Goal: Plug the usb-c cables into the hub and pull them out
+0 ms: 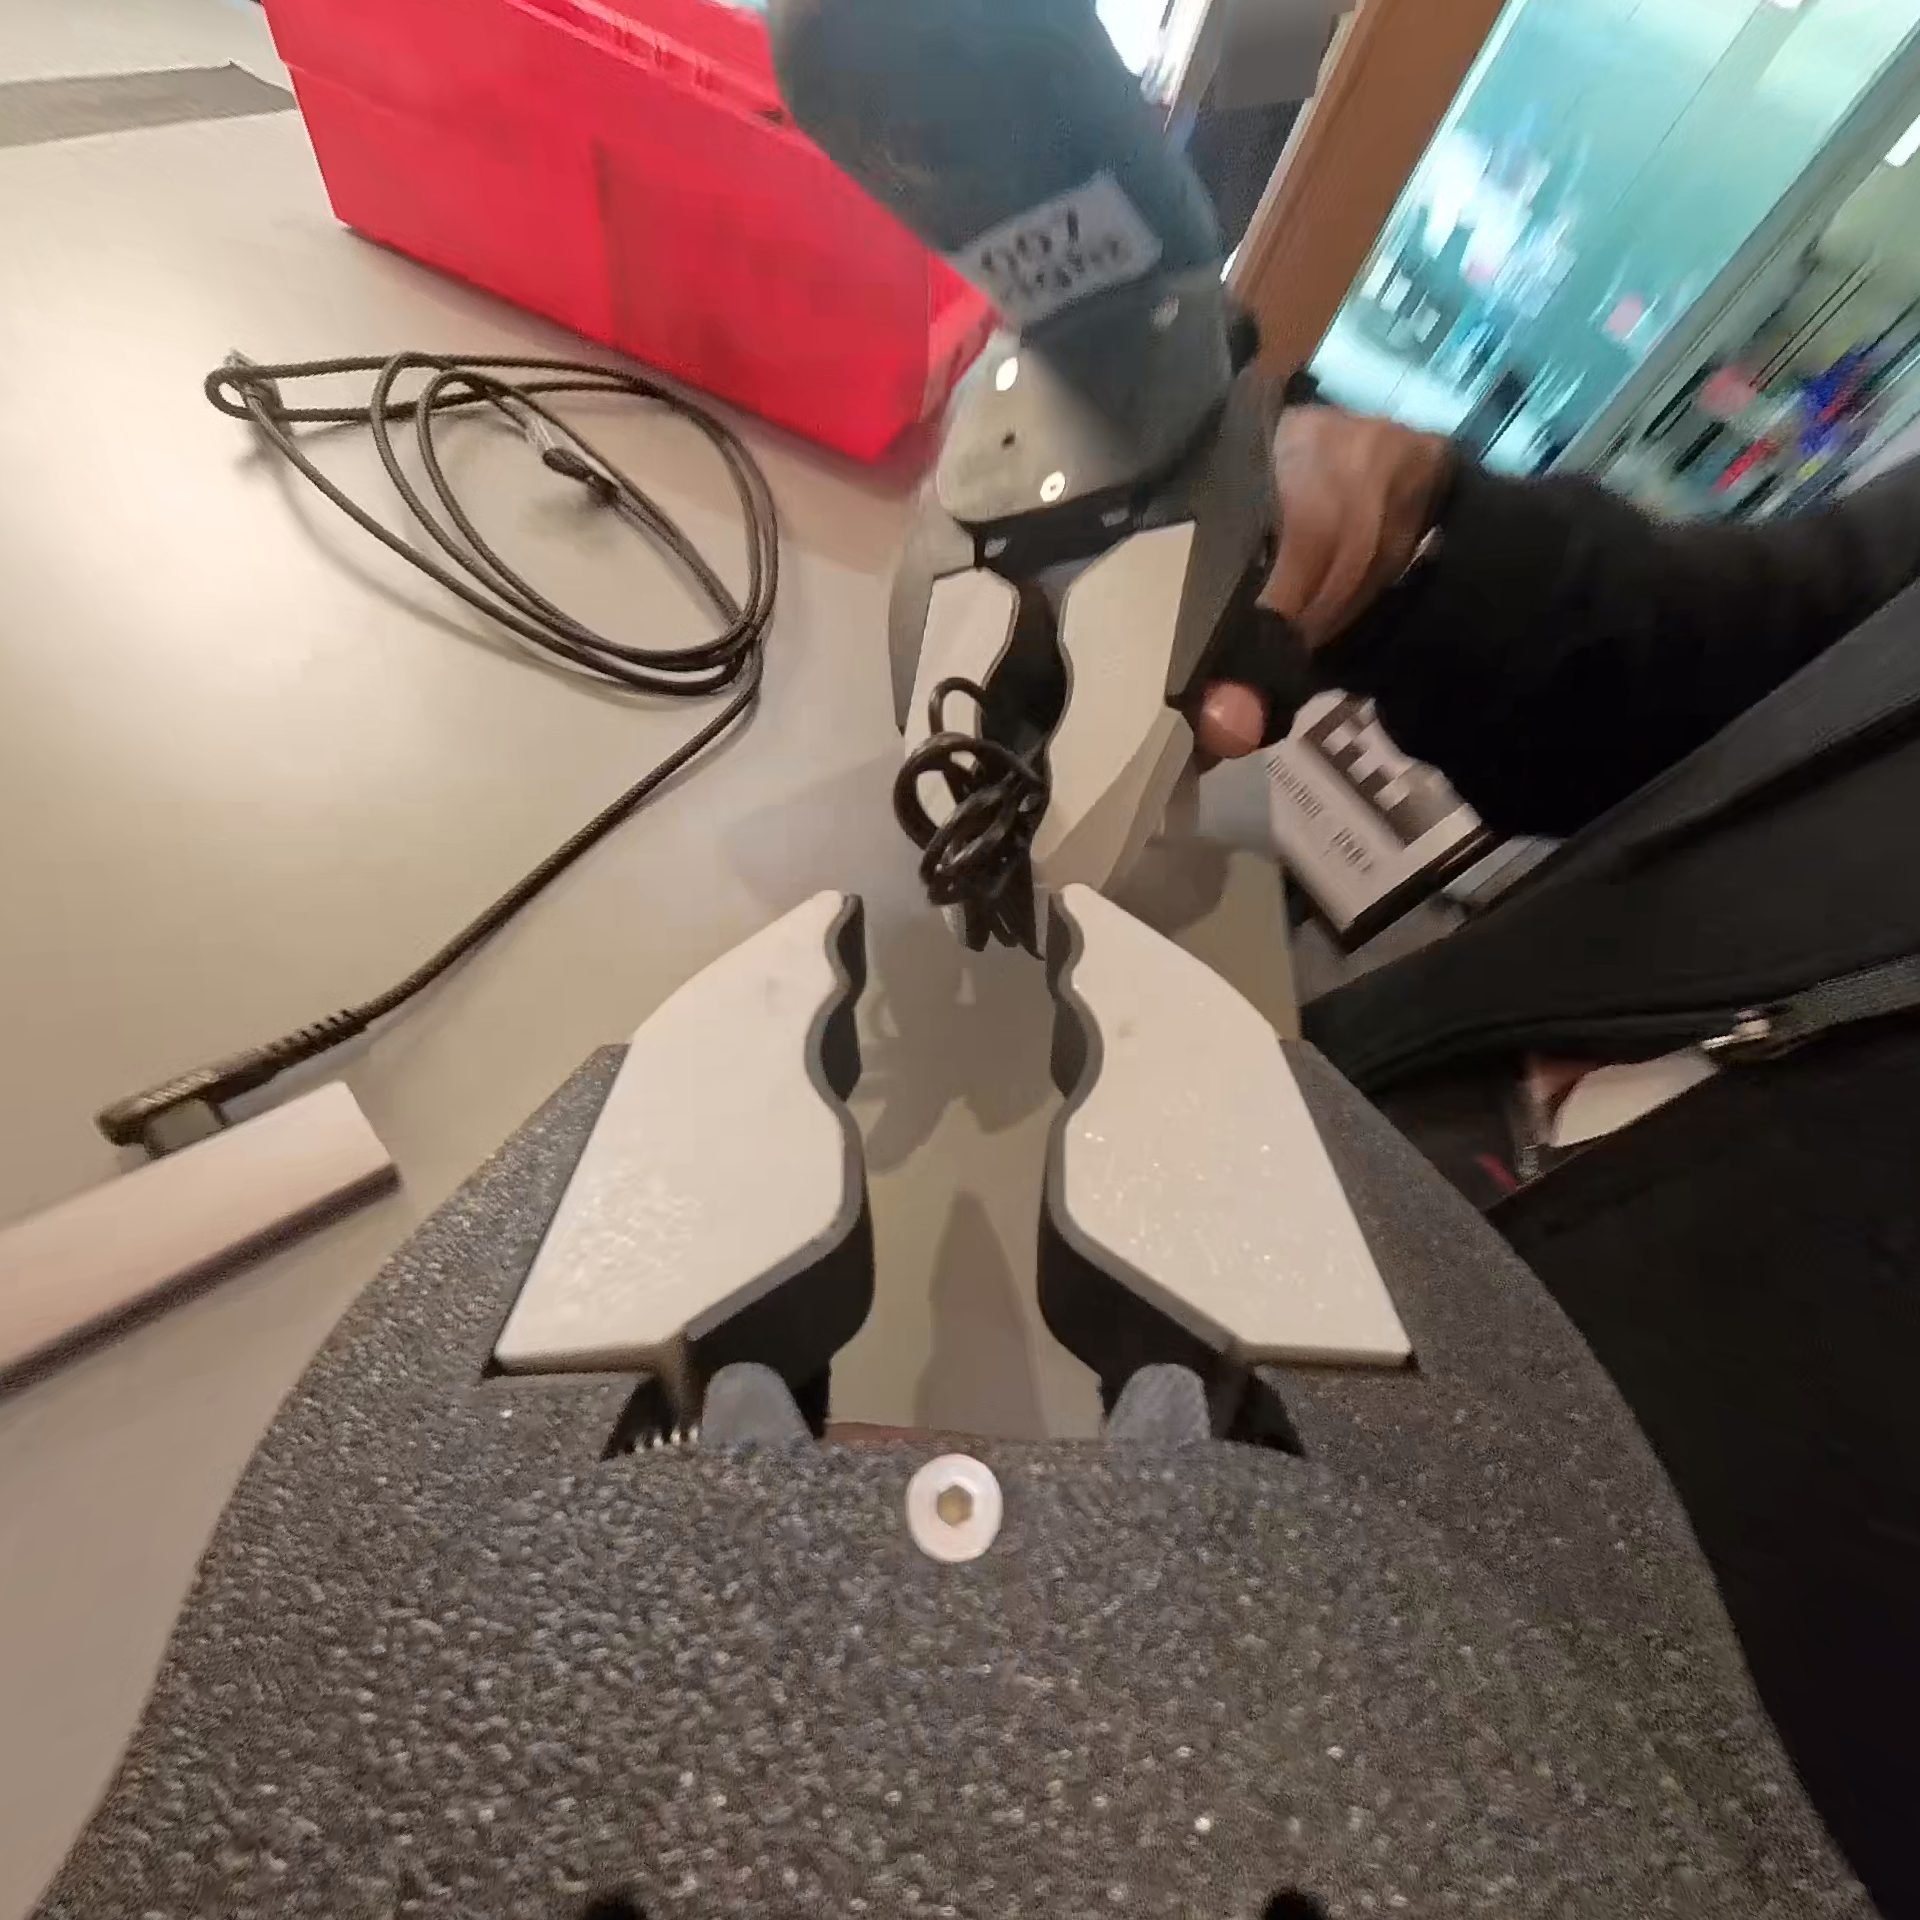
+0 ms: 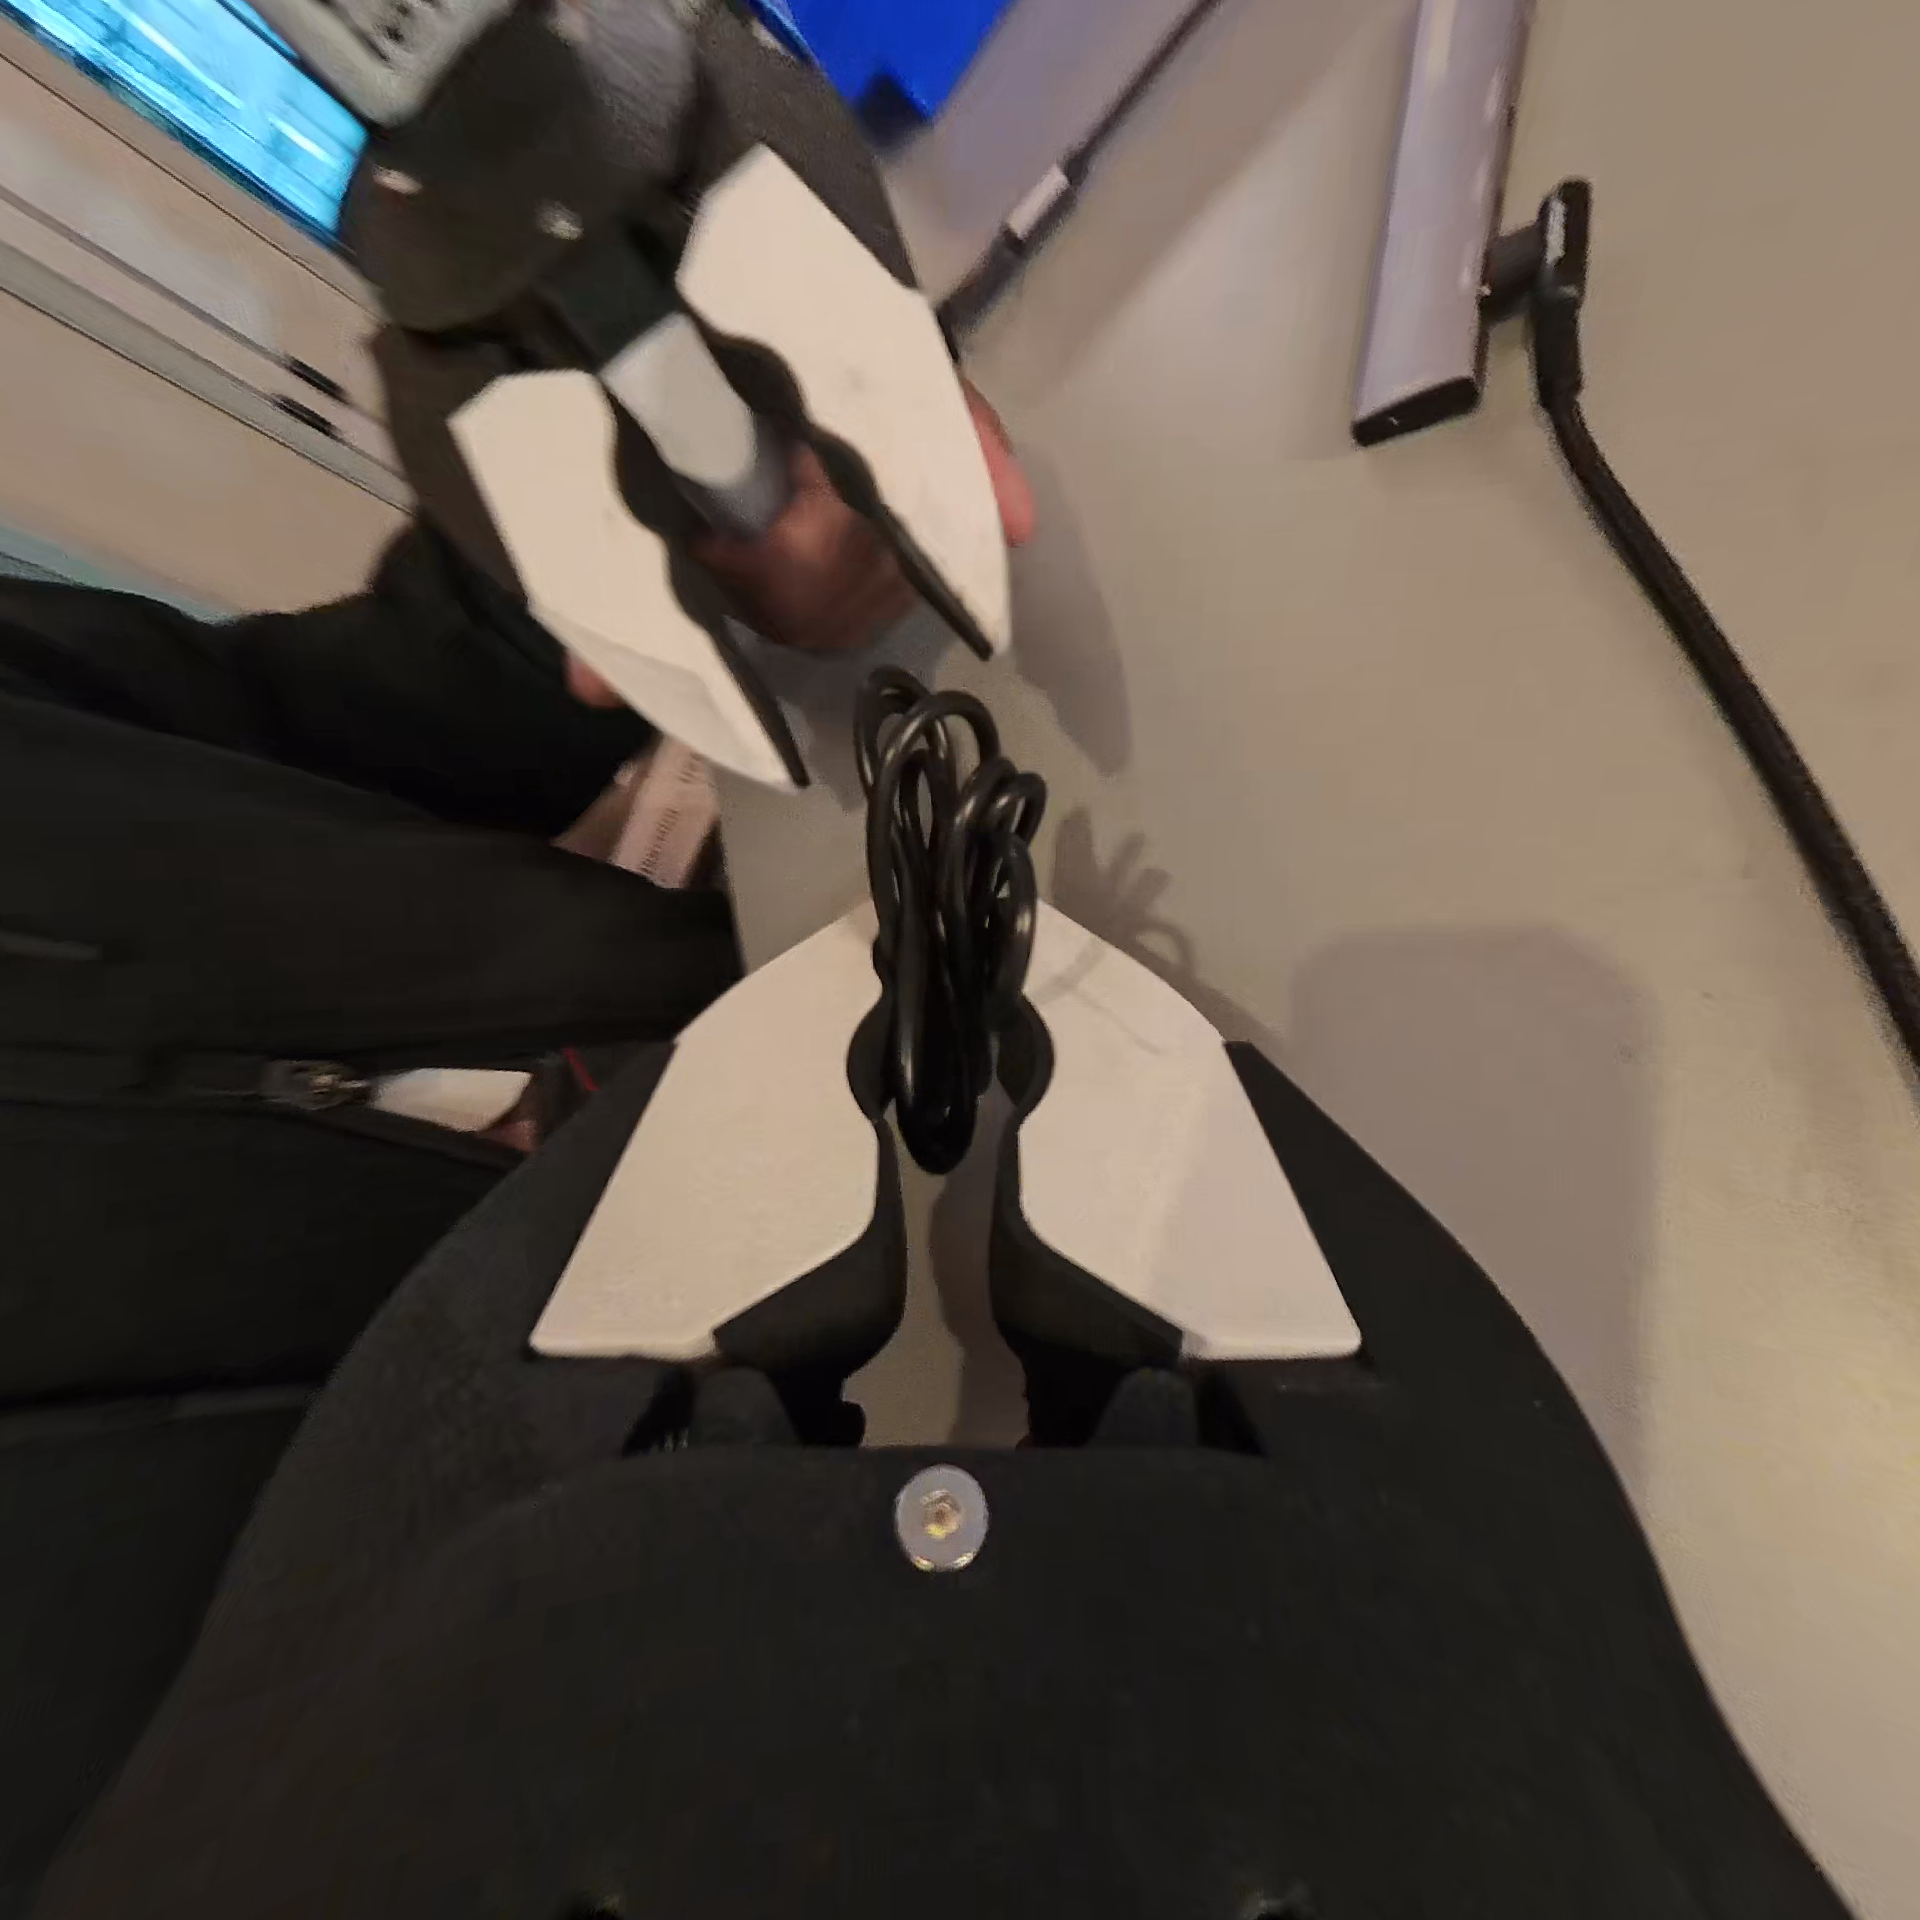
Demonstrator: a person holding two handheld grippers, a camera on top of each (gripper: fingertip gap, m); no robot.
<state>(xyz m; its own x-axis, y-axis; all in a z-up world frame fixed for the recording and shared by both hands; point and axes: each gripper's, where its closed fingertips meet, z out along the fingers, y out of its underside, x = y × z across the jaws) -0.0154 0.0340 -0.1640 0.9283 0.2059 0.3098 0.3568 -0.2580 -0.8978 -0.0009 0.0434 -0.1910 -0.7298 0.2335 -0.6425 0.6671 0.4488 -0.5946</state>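
Dangling off the table, the coiled black cable (image 2: 951,914) sits clamped in the right gripper (image 2: 951,1039); left gripper (image 1: 956,997) gapes empty just beside it. Hub (image 1: 187,1216) lies far left, braided cable (image 1: 499,520) plugged in. Risk: bundle slips, since no plug is exposed.

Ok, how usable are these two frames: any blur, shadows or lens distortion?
Left wrist view: background, red box and right gripper motion-smeared; own left gripper sharp; braided black cable fairly crisp. Right wrist view: softer overall; bundled glossy black cable casts a shadow on the beige table; fisheye bends the edges.
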